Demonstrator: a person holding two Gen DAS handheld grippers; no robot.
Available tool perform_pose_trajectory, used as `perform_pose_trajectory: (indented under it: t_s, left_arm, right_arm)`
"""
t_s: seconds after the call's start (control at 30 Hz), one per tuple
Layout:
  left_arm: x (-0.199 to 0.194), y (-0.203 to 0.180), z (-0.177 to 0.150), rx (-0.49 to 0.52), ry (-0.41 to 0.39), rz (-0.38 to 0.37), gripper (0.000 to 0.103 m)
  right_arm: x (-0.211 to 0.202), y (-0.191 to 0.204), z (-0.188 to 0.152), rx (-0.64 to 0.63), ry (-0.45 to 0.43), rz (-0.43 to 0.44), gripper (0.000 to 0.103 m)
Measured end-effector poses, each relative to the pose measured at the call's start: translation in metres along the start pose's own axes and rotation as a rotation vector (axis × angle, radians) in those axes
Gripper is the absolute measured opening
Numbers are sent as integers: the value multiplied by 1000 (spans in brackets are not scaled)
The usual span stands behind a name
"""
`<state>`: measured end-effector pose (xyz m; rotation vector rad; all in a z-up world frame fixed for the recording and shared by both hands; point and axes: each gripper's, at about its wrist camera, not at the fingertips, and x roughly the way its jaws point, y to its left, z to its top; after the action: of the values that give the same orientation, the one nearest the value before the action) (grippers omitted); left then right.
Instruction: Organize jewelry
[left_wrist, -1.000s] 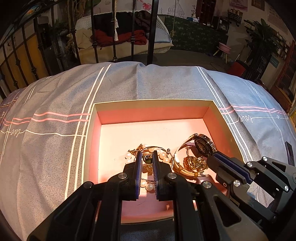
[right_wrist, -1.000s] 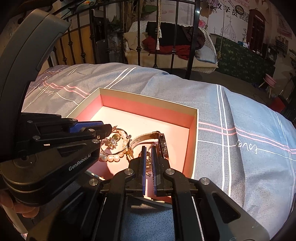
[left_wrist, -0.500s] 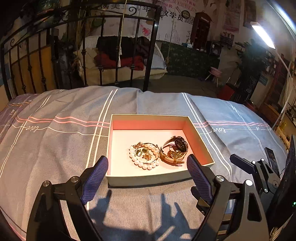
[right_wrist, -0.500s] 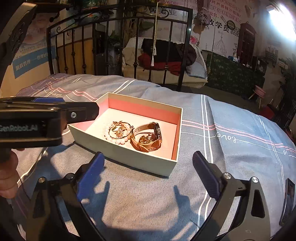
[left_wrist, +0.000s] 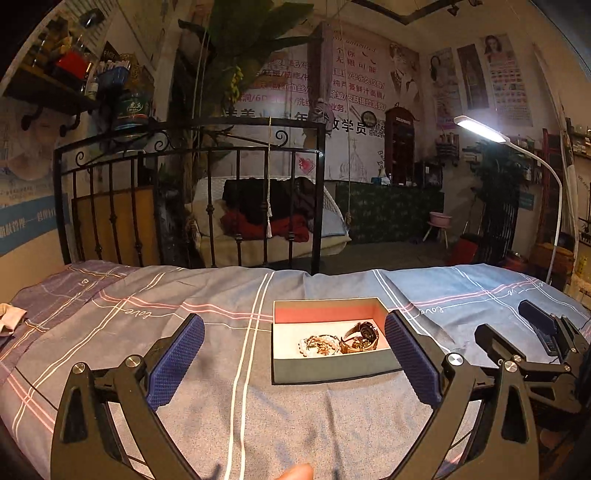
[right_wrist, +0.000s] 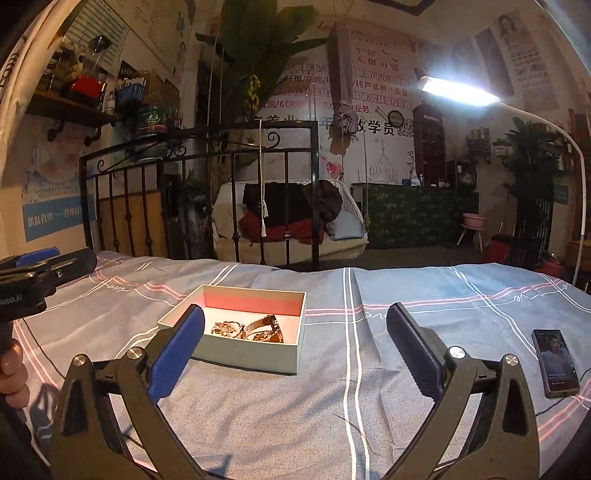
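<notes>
Right wrist view: striped grey bedspread (right_wrist: 406, 295), iron bedframe (right_wrist: 207, 177), lit lamp (right_wrist: 458, 90). One box (right_wrist: 240, 347), one watch (right_wrist: 264, 325), one phone (right_wrist: 556, 363). Left gripper (left_wrist: 293, 350) and right gripper (right_wrist: 295, 343) both spread wide, empty.

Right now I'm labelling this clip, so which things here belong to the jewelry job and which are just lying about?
Job:
box
pearl bracelet
watch
left gripper, open
right gripper, open

Lying about:
phone on the bedspread
lamp
bed rail
</notes>
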<state>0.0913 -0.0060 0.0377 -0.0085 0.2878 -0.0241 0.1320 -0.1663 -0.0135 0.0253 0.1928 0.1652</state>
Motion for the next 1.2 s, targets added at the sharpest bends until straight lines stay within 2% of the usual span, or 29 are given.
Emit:
perform_pose_trajectory:
  t_s: [0.23,0.6,1.2]
  left_arm:
    - [-4,-1,-3,-7,12,3,96]
    - [-1,4,-10,-25,44,0,96]
    - [0,3,-10,-20,50,8,96]
  right_arm:
    - [-14,-2,8,8,-17,7,97]
    - [-10,4,8,3,-13,14,97]
    - [-10,5,5,4,-19,19,97]
